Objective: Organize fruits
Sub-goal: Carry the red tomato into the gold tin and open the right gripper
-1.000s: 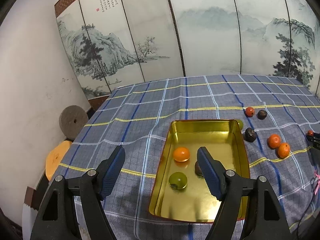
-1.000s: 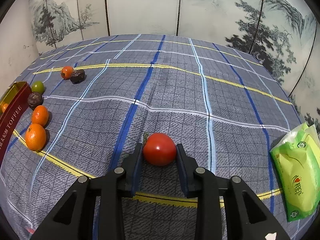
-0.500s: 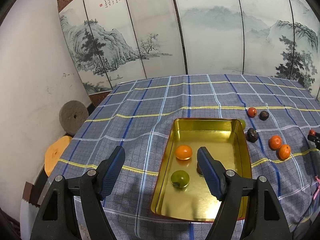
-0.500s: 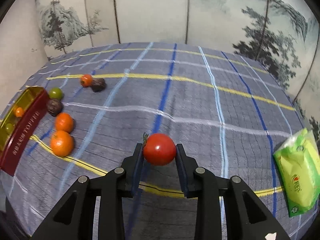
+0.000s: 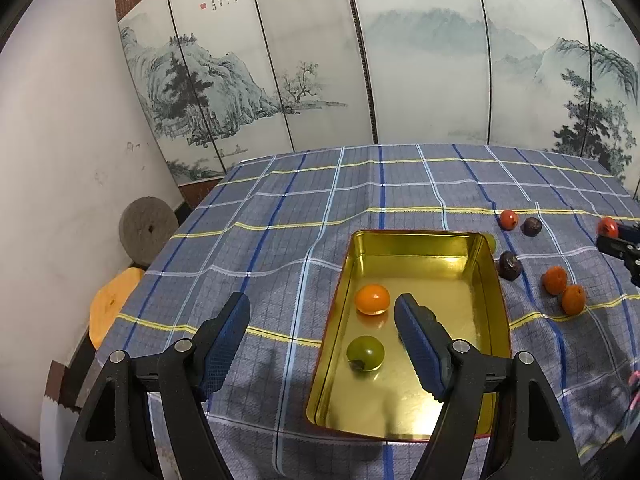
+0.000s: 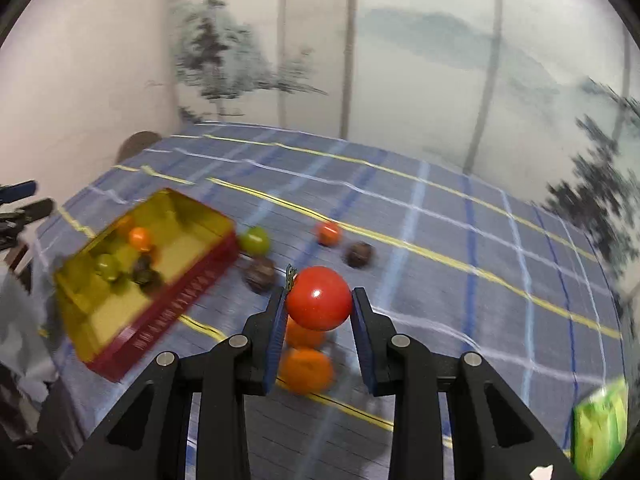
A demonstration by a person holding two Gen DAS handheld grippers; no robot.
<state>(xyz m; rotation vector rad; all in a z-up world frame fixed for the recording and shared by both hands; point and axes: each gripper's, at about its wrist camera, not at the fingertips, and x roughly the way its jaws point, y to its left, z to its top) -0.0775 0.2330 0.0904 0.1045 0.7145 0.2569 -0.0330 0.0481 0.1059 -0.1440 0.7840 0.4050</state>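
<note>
Between the right gripper (image 6: pixel 319 300) pads sits the red tomato (image 6: pixel 318 298), clamped above the cloth, stem pointing toward ten o'clock. Left gripper (image 5: pixel 322 340) gapes wide, holding nothing, its right finger hiding a dark fruit in the gold tray (image 5: pixel 412 408), whose long axis runs toward twelve; the right view is blurred.

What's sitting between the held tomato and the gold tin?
In the right wrist view, a dark brown fruit and a green fruit lie between the tomato and the tin.
</note>
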